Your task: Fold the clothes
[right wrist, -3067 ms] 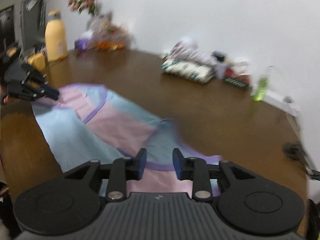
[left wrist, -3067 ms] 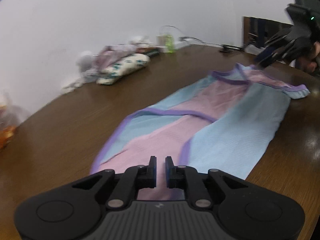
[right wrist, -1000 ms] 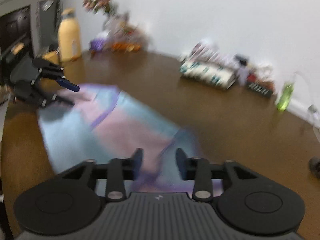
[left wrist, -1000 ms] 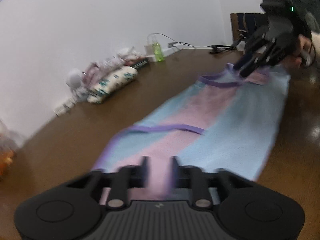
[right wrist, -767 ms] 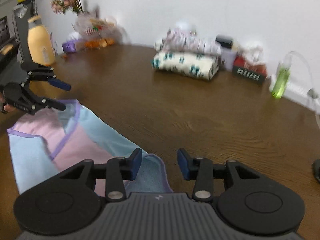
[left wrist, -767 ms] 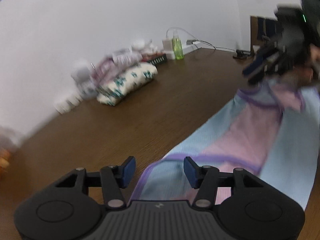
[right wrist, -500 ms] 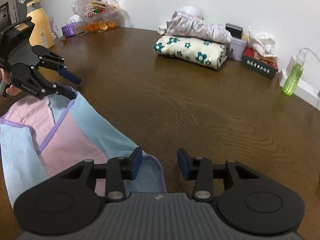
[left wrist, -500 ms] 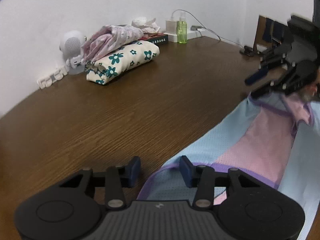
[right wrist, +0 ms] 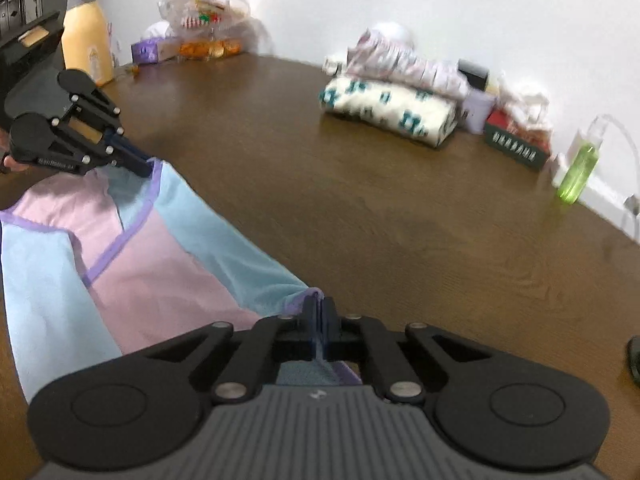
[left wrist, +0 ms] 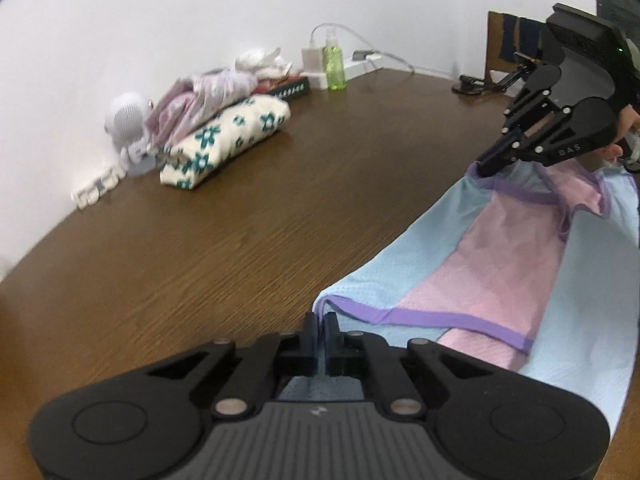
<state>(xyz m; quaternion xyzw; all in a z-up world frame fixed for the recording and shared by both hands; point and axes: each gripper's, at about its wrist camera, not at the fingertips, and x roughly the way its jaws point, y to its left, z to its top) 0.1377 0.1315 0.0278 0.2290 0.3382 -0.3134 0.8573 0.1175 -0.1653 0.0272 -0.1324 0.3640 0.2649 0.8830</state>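
Observation:
A light blue and pink garment [left wrist: 500, 264] with purple trim lies flat on the brown table [left wrist: 240, 220]. My left gripper [left wrist: 320, 322] is at its near corner, jaws closing tight with the purple hem pinched between the pads. At the opposite end, my right gripper [right wrist: 319, 306] is likewise closing onto the trimmed corner, cloth [right wrist: 160, 272] pressed between its pads. Each view shows the other gripper across the cloth: the right gripper [left wrist: 486, 170] at the far corner and the left gripper [right wrist: 146, 168] at the far left, both tips on the fabric.
A stack of folded clothes [left wrist: 228, 136] with a floral piece sits by the wall, beside a green bottle [left wrist: 335, 66] and a power strip. A yellow bottle [right wrist: 86, 48] and snack bags stand at the far left. Bare wood lies between garment and wall.
Both grippers shifted sideways from over the middle of the garment to its wall-side edge. Their jaws went from open to closed on the hem at each end.

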